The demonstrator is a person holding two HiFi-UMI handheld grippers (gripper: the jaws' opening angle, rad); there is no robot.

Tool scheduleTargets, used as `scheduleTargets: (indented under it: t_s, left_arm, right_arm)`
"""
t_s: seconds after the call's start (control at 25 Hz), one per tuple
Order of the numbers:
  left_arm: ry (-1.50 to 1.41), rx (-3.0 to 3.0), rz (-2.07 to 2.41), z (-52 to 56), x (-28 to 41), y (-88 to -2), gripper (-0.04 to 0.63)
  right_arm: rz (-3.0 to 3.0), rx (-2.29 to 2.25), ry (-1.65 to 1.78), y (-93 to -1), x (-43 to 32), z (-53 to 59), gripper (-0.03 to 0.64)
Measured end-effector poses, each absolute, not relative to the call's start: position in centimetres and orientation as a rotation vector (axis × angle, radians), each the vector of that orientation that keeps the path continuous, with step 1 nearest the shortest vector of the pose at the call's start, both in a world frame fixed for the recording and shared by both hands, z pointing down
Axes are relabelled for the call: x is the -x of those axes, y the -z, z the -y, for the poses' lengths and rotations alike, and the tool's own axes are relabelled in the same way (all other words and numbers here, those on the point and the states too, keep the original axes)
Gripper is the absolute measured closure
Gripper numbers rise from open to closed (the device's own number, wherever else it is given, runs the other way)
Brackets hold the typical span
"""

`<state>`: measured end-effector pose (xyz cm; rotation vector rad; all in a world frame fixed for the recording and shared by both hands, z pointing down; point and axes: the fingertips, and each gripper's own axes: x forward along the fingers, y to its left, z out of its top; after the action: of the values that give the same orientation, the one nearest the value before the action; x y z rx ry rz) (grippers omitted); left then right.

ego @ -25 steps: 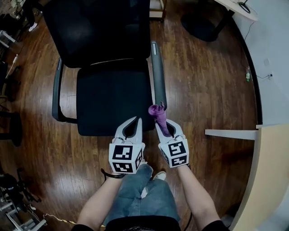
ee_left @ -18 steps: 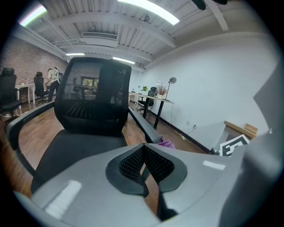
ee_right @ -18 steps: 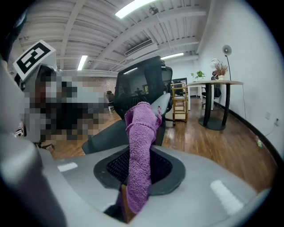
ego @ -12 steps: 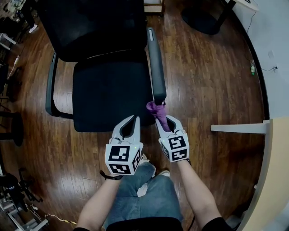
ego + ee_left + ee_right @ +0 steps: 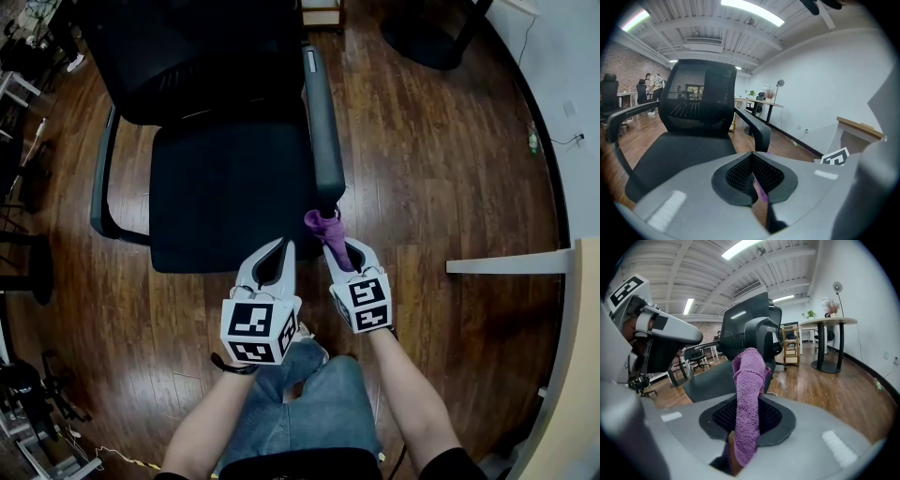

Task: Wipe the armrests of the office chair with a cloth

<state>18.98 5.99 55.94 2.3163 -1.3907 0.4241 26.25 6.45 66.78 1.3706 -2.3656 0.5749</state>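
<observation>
A black office chair [image 5: 225,192] stands in front of me, with its right armrest [image 5: 319,122] and left armrest [image 5: 101,173] running away from me. My right gripper [image 5: 340,250] is shut on a purple cloth [image 5: 327,228], whose free end stands up just short of the right armrest's front end. In the right gripper view the cloth [image 5: 747,399] rises between the jaws before the armrest's end [image 5: 761,336]. My left gripper [image 5: 280,247] is shut on nothing, over the seat's front right corner. Its closed tips [image 5: 752,155] point at the chair back [image 5: 696,101].
Wooden floor lies all around. A white desk edge [image 5: 511,265] juts in at the right, a dark table base [image 5: 427,42] at the far right. My legs in jeans [image 5: 300,403] are below the grippers. A round table [image 5: 828,322] stands by the wall.
The view has shifted a little toward the chair. Both grippers keep the same stance side by side, and the cloth's end stays by the front end of the right armrest.
</observation>
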Motion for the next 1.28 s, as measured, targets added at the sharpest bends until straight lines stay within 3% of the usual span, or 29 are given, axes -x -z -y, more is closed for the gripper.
scheduleTargets:
  t_s: [0.48,0.76,1.28]
  left_arm:
    - [-0.503,-2.331,1.289,-4.6,-21.5,-51.0,0.592]
    - [-0.611,-2.380,1.192,-4.5,-25.1,-52.2,0.592]
    - [-0.715,-2.329,1.273,-3.2,-25.6,-57.8,0.592]
  right_arm:
    - [2.365,-1.612,-0.625,-56.5,-29.7,-6.8,0.541]
    - [2.272,-1.678,-0.781,-60.5,-32.6,-6.4,0.541]
    - [2.366,-1.454,-0.876,-69.8,-29.9,-3.0,0.541]
